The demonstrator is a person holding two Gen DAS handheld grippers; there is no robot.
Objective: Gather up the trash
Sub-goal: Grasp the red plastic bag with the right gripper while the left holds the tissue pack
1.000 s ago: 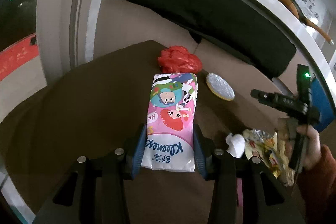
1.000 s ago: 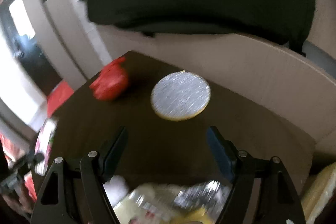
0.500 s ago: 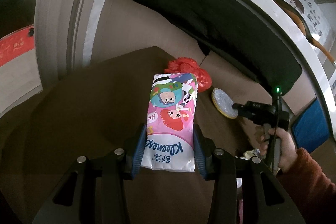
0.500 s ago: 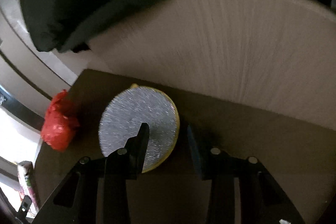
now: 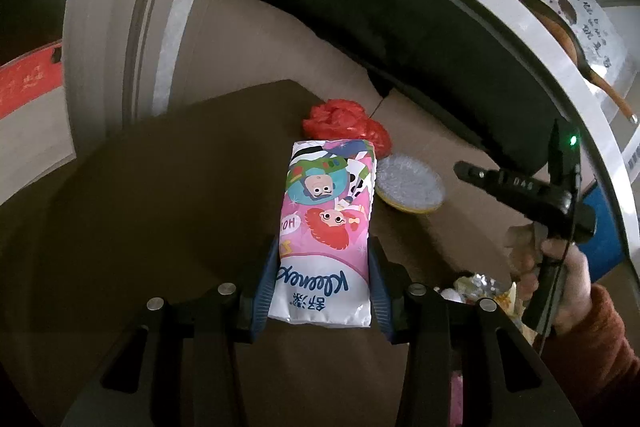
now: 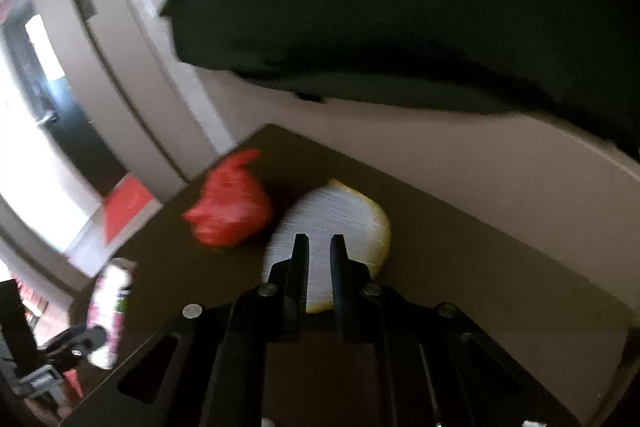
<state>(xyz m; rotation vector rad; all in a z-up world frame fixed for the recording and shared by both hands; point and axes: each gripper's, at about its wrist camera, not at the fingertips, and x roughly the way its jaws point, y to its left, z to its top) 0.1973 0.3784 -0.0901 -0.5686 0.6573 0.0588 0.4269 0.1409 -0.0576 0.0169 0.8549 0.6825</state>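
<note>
Left tool (image 5: 322, 289): gripping the near end of a pink tissue pack (image 5: 330, 227), which is sticking out ahead between its jaws, above the dark bench (image 5: 160, 211).
Right tool (image 6: 319, 247): its jaws are pinched nearly together; the round silver-topped pad (image 6: 340, 223) is lying right at and beyond their tips, but whether its rim is actually caught I cannot tell through the blur.
Beside the right tool, to its left: a crumpled red plastic bag (image 6: 230, 213) is sitting on the bench, touching or just beside the pad.
Near the person's right hand (image 5: 560, 275): shiny wrappers (image 5: 480, 287) are lying loose on the bench.
Farther ahead: a black cloth (image 5: 400, 27) is draping over a pale ledge.
Progress: looking early; the pack is in hand, while the red bag and wrappers are waiting to be collected. No bin is showing.
</note>
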